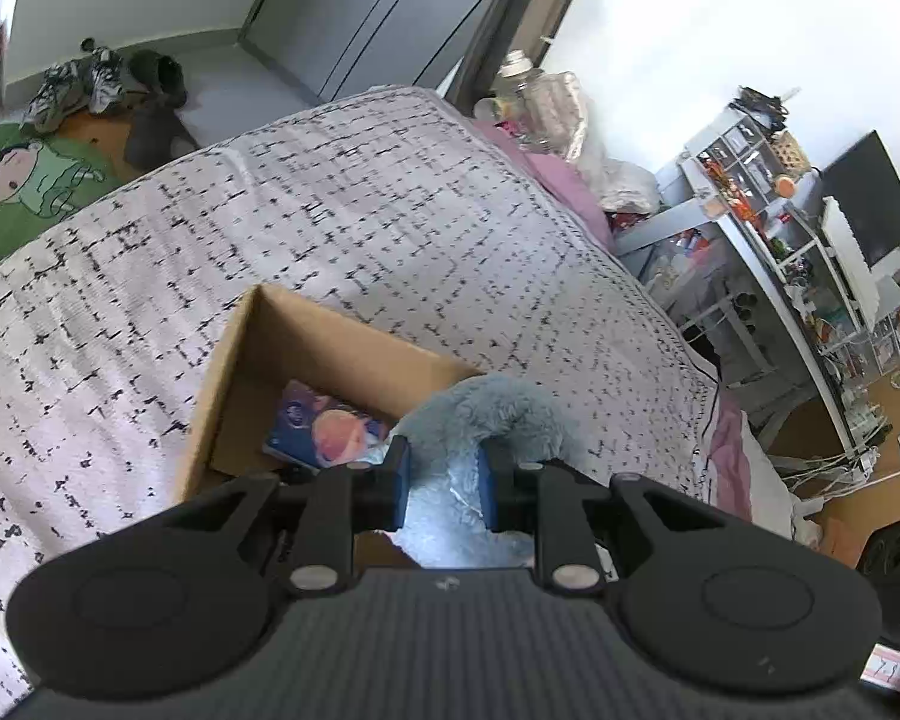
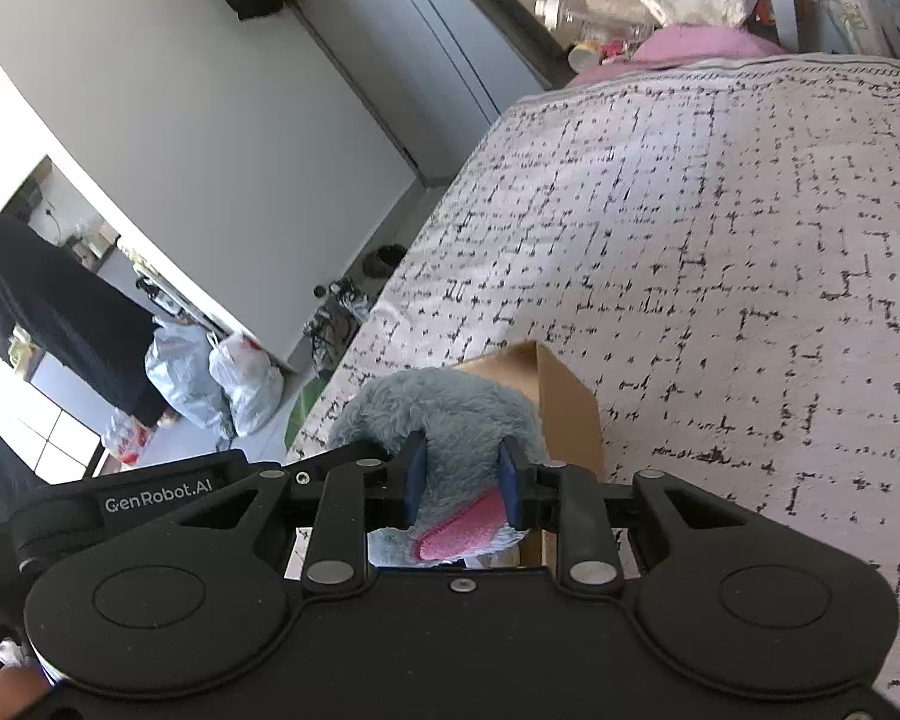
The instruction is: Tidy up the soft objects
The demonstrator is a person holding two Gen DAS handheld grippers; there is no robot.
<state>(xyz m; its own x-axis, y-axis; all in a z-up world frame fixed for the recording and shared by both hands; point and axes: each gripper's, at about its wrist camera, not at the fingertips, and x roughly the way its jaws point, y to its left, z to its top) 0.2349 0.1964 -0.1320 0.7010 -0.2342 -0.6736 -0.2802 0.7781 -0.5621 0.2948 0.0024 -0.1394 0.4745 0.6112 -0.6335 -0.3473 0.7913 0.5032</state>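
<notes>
A fluffy grey-blue plush toy with a pink patch is held between both grippers. My left gripper is shut on the plush toy over the near right corner of an open cardboard box. My right gripper is shut on the same plush, with the box just behind it. Inside the box lies a flat blue and pink packet. The box stands on a bed with a white, black-flecked cover.
Shoes and a green cartoon mat lie on the floor beyond the bed. A cluttered desk with a monitor stands right of it. Plastic bags sit on the floor to the left. Bottles and bags crowd the far end.
</notes>
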